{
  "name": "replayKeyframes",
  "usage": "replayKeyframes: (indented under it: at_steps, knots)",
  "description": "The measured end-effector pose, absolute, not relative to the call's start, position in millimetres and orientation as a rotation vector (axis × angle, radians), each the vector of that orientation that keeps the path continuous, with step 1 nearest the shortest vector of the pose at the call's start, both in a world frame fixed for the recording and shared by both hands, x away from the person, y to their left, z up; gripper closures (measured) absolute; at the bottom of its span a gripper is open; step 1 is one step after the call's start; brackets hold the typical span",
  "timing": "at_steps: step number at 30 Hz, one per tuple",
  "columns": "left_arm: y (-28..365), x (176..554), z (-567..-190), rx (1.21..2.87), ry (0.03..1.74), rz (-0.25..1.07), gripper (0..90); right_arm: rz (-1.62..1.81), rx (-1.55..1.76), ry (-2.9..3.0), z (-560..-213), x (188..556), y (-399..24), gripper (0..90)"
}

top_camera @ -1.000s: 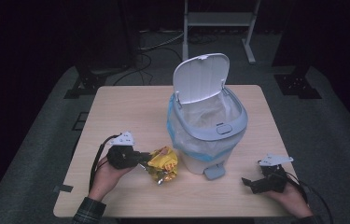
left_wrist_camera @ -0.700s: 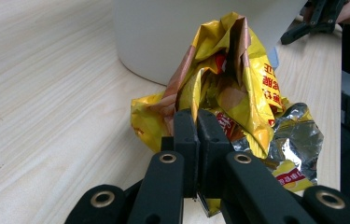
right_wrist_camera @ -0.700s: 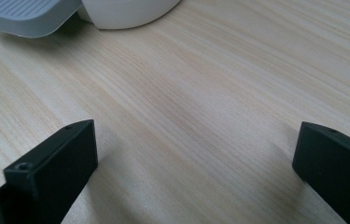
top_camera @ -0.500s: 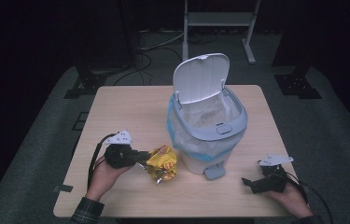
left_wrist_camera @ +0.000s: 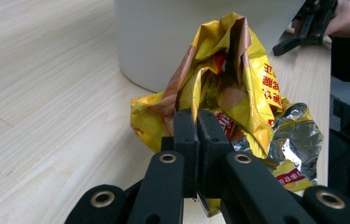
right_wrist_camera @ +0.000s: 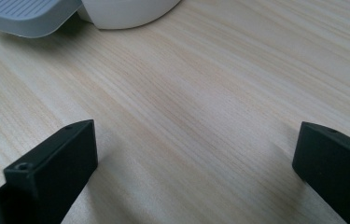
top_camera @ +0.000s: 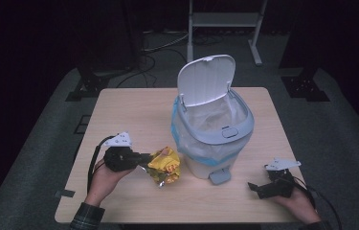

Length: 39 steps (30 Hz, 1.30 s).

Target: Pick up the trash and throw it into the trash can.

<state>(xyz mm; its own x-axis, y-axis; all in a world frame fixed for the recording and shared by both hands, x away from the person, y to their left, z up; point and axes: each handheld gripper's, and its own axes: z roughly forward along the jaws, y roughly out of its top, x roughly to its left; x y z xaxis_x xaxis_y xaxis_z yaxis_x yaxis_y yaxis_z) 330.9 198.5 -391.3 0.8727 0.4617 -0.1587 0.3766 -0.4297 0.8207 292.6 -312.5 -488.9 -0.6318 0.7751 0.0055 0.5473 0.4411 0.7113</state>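
Change since a second back, high view: small. The left tool and the yellow snack wrapper have shifted slightly toward the lower left of the counter; the wrapper's place relative to the tool looks the same in all three high-view pictures. The right tool has not moved. The bin stands as before, lid tipped up and open, liner visible inside.

Reading: the grasp is already made, and the lift has not really started. The wrapper still rests on the counter, just beside the bin's white base, on its left in the high view. My judgement is that the next step is to raise the wrapper over the rim and drop it into the open bin; the lid stands at the far side, so the near side looks like the clear way in.

Left: forearm comes in from the bottom edge, hand wrapped round the tool body, tool lying about level and pointing right toward the bin. In the left gripper view the jaws are clenched together on a fold of the wrapper's near edge; crumpled foil spills out to the right of them.

Right: hand resting low at the counter's front right corner, tool pointing left toward the bin's pedal. In the right gripper view its jaws stand wide apart with bare wood between them, released and holding nothing.
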Motion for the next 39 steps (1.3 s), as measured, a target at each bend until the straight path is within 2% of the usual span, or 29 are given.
replayKeyframes:
  at_steps: [39]
  knots:
    - [210.0,324.3,-344.5,1.966,0.546,0.155,88.3,0.996,1.132,2.375,-488.9,292.6,-312.4,0.0]
